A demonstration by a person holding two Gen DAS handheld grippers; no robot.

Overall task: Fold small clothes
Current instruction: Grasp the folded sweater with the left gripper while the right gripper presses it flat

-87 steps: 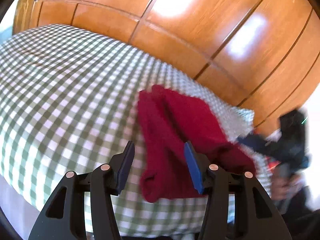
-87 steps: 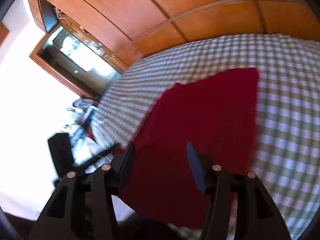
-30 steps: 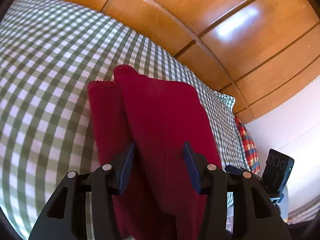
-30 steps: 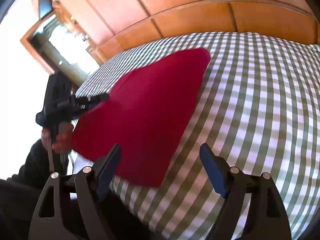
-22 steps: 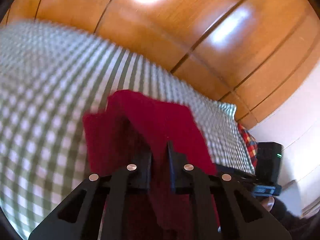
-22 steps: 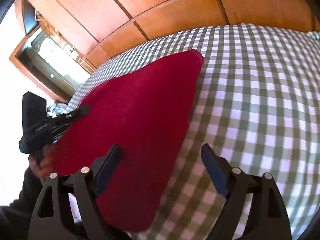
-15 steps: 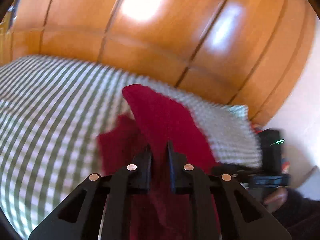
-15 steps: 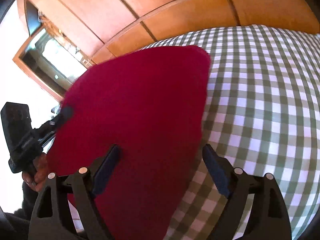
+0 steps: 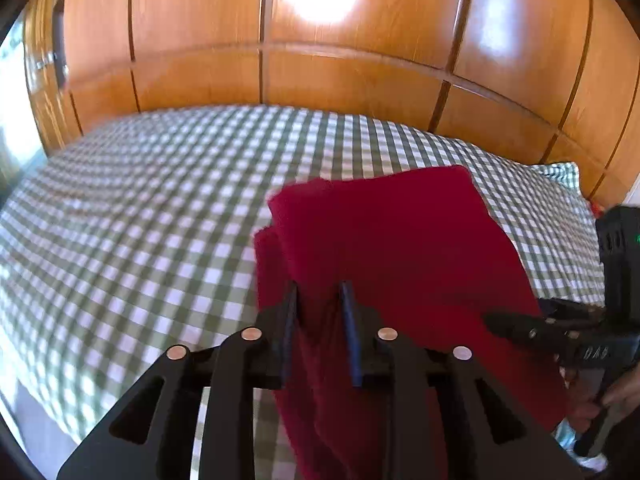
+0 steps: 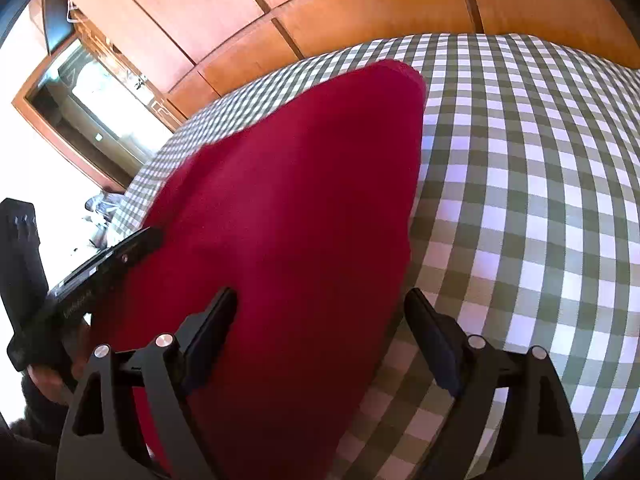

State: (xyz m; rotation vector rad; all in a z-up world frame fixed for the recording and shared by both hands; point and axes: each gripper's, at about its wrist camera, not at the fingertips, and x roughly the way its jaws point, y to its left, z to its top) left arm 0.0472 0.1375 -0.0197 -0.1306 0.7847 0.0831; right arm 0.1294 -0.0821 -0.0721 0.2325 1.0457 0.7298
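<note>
A red cloth (image 9: 400,248), already doubled over itself, hangs partly lifted above a bed with a green-and-white checked cover (image 9: 152,208), its far corner draped toward the mattress while the near edge is raised. The left gripper (image 9: 320,320) has its two fingers drawn nearly together with a bunched fold of the red fabric pinched between them, a hold that appears meant to carry that edge across for the next fold. The right gripper (image 10: 320,328) sits with its fingers spread wide apart on either side of the cloth's near edge, gripping nothing; from its own view the fabric fills the space between the fingers, which suggests it is lining up to take the opposite corner so the piece can be kept taut and square. In the left view the right gripper (image 9: 560,336) shows at the cloth's far side, with the person's hand (image 9: 612,396) on its handle. Behind the bed runs a wall of polished wooden panels (image 9: 360,80), with bright glare on the upper boards. A framed opening (image 10: 88,92) stands at the room's far side.
</note>
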